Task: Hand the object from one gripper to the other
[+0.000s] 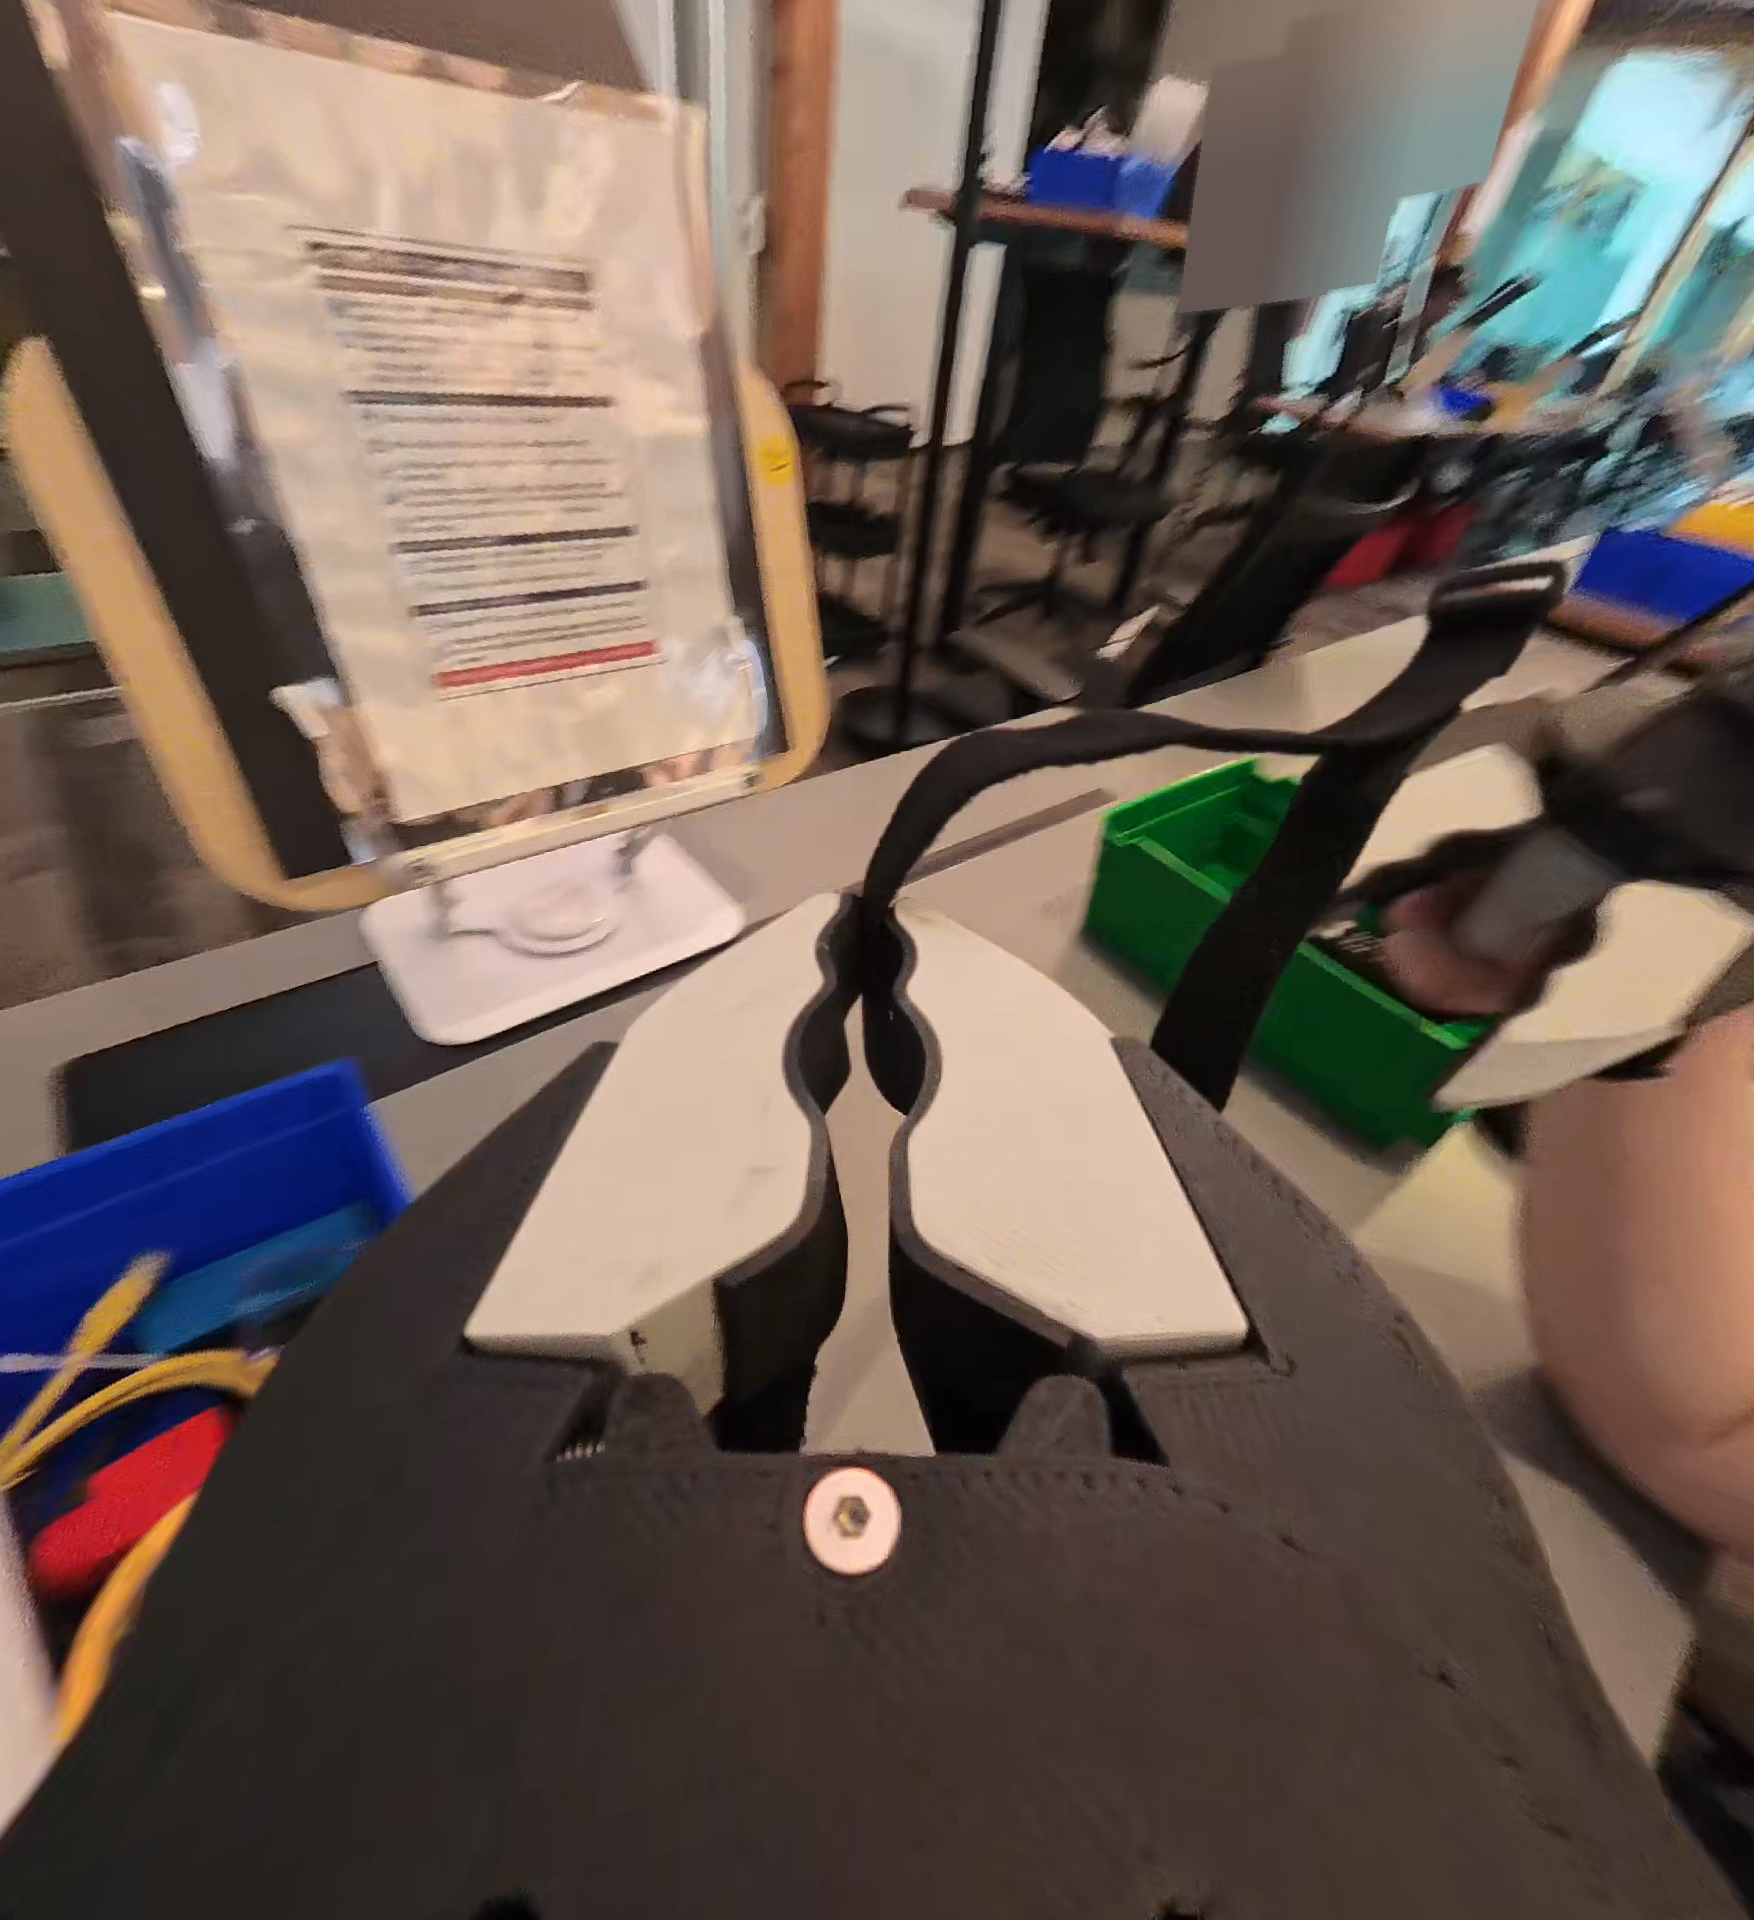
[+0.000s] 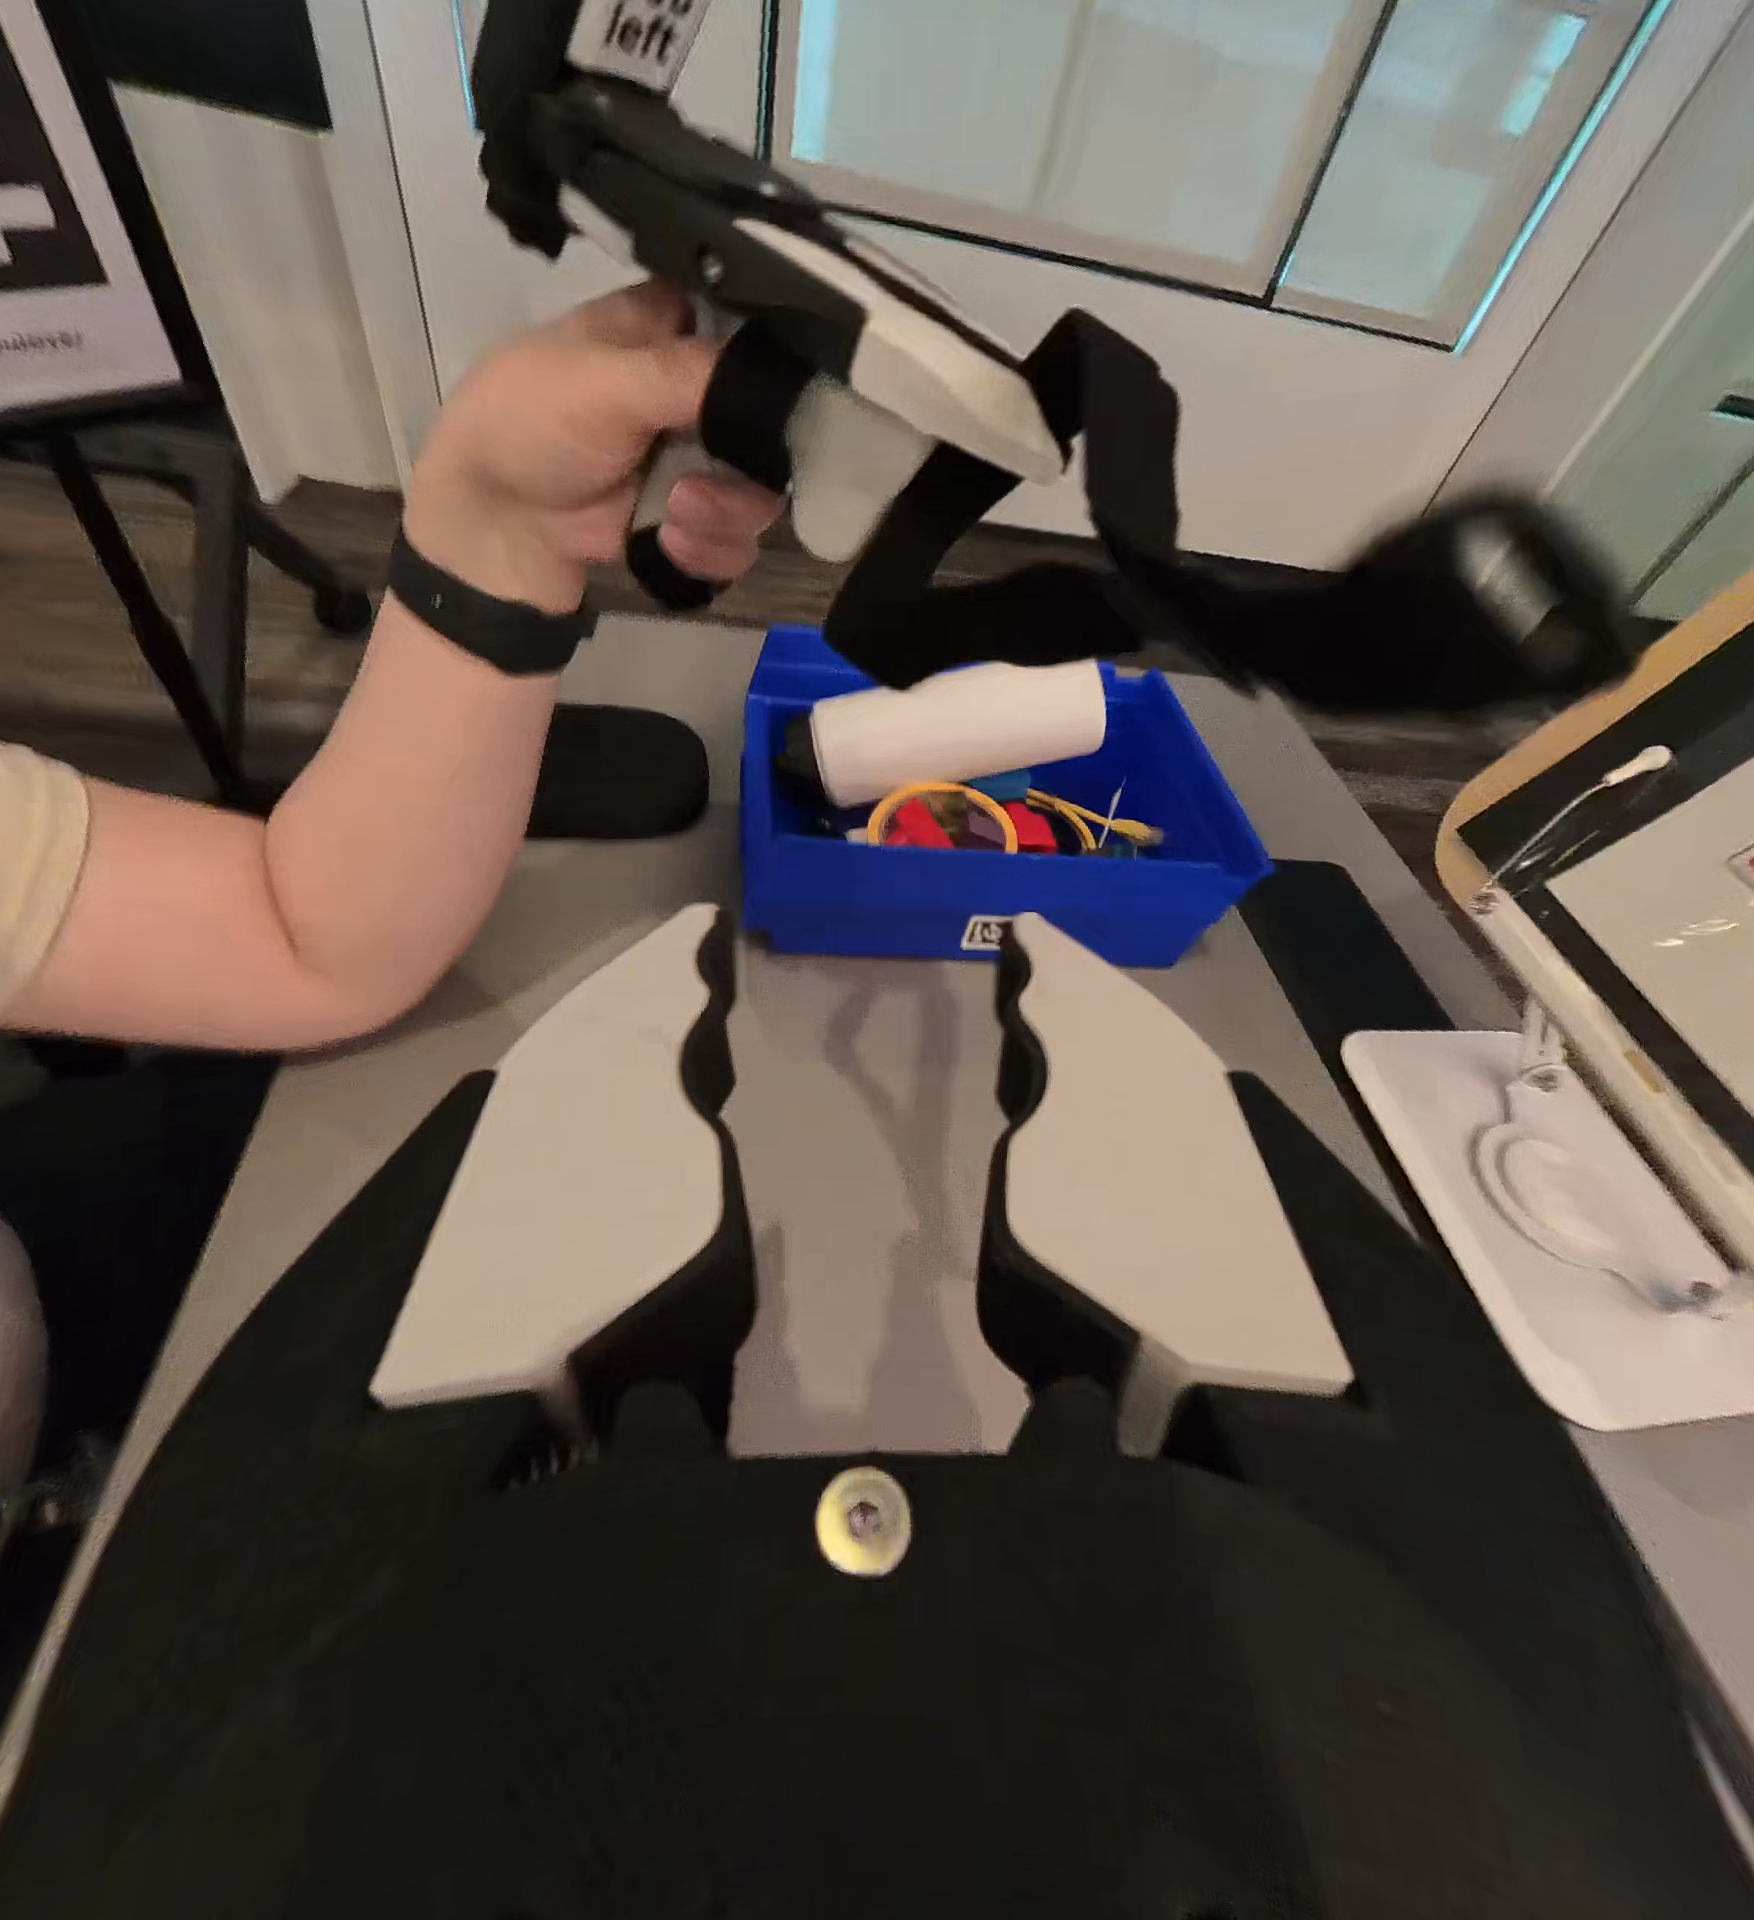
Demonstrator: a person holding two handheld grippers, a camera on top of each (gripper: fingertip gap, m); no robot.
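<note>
Fingers of the left gripper (image 1: 875, 940) are clamping the long black fabric strap (image 1: 1257, 894), dangling above the blue plastic bin (image 2: 998, 894); right gripper (image 2: 865, 935) is waiting below, fingers apart

The left gripper (image 1: 875, 935) has pale grey fingers (image 1: 691, 1122) edged in black on a black textured body, and so does the right gripper (image 2: 865, 966). The strap (image 1: 1257, 914) is black all over. The near-left bin (image 2: 998, 904) is bright blue and holds a white roll (image 2: 956, 727), yellow cable (image 2: 1091, 821) and red pieces (image 2: 914, 826); the far-right bin (image 1: 1309, 997) is vivid green. The table (image 2: 852, 1195) is plain grey. The framed sheet (image 1: 499, 457) is white with dark lines and one red band, in a tan frame on a white base (image 1: 561, 945). A wristband (image 2: 478, 613) is black.
</note>
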